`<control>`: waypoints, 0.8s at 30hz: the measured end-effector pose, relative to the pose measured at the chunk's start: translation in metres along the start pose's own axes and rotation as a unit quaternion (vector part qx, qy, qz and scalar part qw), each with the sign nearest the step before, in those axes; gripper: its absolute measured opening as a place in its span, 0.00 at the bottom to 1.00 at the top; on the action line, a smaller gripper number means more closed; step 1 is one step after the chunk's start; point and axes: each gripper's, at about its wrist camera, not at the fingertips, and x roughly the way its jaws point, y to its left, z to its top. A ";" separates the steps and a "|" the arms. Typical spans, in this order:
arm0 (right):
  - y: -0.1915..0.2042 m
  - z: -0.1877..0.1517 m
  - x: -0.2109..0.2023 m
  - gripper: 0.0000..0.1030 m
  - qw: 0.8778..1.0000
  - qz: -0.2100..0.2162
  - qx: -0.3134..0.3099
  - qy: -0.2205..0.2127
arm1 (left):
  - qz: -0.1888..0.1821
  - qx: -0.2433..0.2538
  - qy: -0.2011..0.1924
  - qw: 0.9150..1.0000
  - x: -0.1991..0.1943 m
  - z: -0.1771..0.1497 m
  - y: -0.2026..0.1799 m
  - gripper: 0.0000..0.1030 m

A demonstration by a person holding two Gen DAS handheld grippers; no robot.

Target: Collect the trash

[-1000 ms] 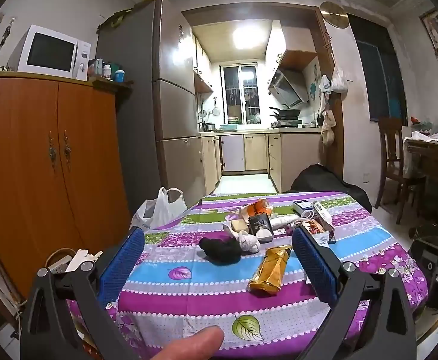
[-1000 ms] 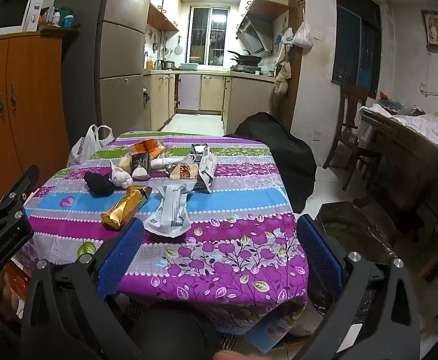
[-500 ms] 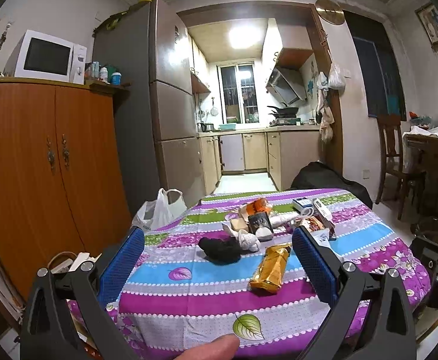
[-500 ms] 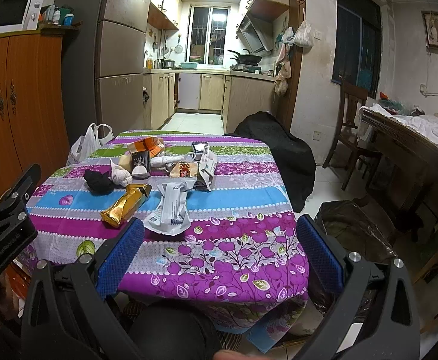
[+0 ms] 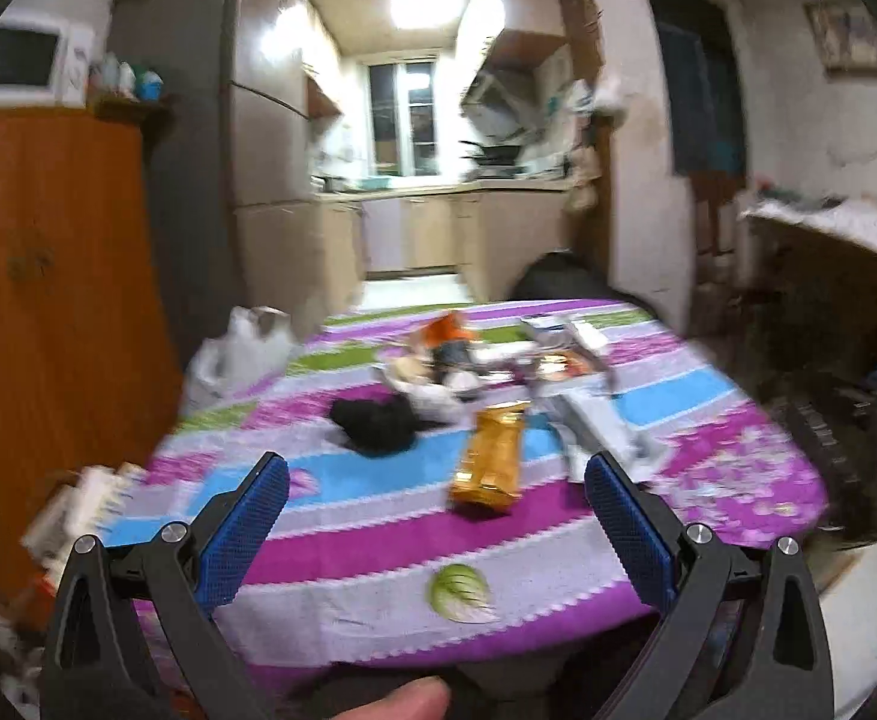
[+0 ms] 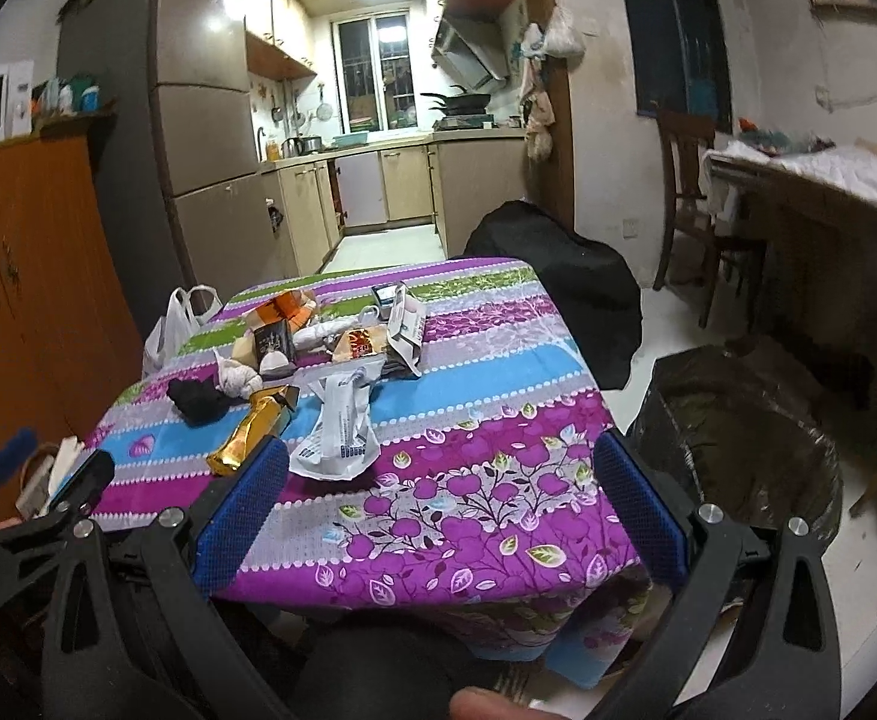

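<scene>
Trash lies on a table with a striped floral cloth (image 6: 468, 480): a gold wrapper (image 5: 489, 459) (image 6: 252, 429), a white plastic wrapper (image 6: 339, 429) (image 5: 600, 426), a black crumpled item (image 5: 372, 426) (image 6: 198, 399), and several small packets behind them (image 6: 318, 336). My left gripper (image 5: 435, 510) is open, held before the table's near edge with the gold wrapper just ahead. My right gripper (image 6: 438, 507) is open over the near right corner, nothing between its fingers. A bin lined with a dark bag (image 6: 738, 438) stands right of the table.
A white plastic bag (image 6: 177, 324) hangs at the table's far left. A wooden cabinet (image 5: 48, 300) stands left, a black bag (image 6: 558, 276) beyond the table, a chair (image 6: 687, 180) and a covered desk (image 6: 828, 180) at right. The left gripper's frame (image 6: 36, 510) shows low left.
The left gripper has swung right and closer to the table; its view is motion-blurred. The right gripper has tilted and moved nearer the table corner. Both stay open.
</scene>
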 end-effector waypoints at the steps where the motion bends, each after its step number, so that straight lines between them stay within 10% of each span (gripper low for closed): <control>1: 0.000 0.000 0.001 0.95 1.000 0.003 0.004 -0.004 | -0.013 0.003 0.007 1.000 0.001 0.000 0.002 0.95; 24: 0.039 0.022 0.097 0.95 0.992 0.050 -0.053 0.105 | 0.013 0.043 0.131 0.990 0.080 -0.016 0.023 0.95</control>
